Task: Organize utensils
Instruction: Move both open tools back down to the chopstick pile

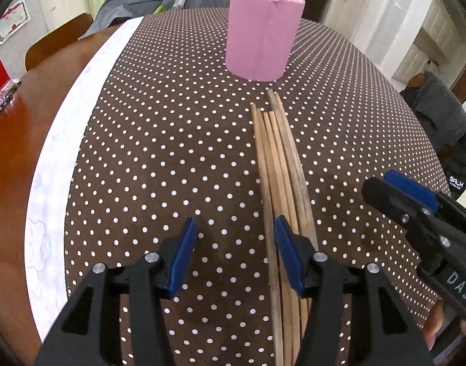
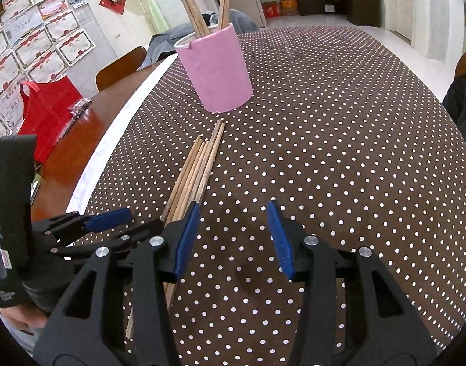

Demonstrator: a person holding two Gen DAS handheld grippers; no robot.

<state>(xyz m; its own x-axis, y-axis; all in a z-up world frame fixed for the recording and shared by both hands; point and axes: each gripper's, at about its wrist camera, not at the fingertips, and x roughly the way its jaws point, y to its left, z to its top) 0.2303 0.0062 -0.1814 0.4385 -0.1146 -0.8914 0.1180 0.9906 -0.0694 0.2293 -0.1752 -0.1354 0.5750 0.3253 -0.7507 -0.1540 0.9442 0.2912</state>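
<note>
A round table is covered with a brown cloth dotted in white (image 1: 172, 140), with a pale white strip (image 1: 80, 116) along its left edge and bare reddish wood beyond. Near the far middle stands a tall pink cylindrical cup with a white rim (image 1: 260, 36), upright, holding several wooden chopsticks that lean out of its top (image 2: 196, 9). In front of the cup, a little apart from its base, a bundle of loose wooden chopsticks (image 1: 278, 158) lies flat on the cloth, side by side and touching, pointing toward the cup.

The left gripper (image 1: 233, 253), black with blue pads, hangs low over the near end of the bundle with its jaws well apart and nothing between them; its right pad sits over the chopsticks, and contact cannot be told. The right gripper (image 2: 233, 238), of the same make, has its jaws parted and empty over bare cloth just right of the bundle, its left pad beside the outermost stick. Each gripper shows at the edge of the other's view. A red bag (image 2: 47, 113) rests on the bare wood at the left.
</note>
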